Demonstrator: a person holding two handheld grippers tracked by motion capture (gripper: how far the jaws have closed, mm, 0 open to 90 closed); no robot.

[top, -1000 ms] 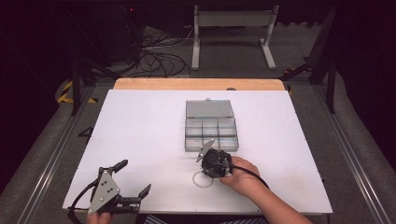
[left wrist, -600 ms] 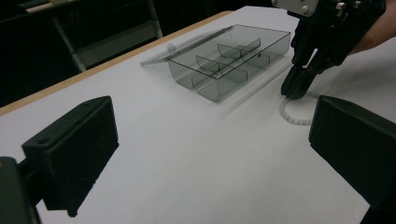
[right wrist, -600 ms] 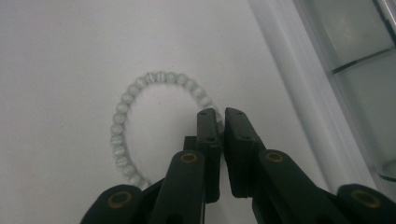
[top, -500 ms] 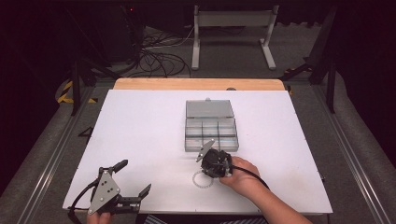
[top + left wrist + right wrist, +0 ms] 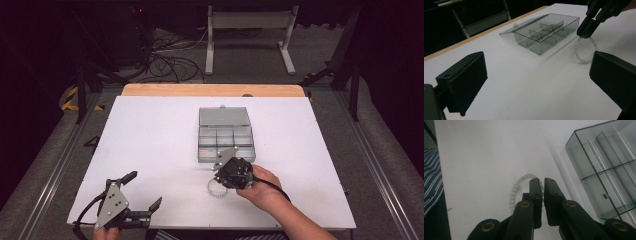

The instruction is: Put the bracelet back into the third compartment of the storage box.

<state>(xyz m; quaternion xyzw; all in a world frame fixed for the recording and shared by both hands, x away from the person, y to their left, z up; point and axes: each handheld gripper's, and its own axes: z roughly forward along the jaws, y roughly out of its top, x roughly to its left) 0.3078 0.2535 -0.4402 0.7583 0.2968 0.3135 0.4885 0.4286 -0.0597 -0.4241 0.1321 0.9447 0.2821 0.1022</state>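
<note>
- We are seeing a white table (image 5: 150, 150) with a wooden strip (image 5: 210, 90) running along its far edge.
- Cables (image 5: 165, 62) are lying on the dark floor beyond, beside a grey stand (image 5: 247, 30).

A small bracelet (image 5: 216, 187) of round white beads makes a ring near the front of the white table (image 5: 150, 150). One side is pinched and lifted a bit. Just behind it sits a clear grey box (image 5: 225, 135) with little compartments, its lid open.
</note>
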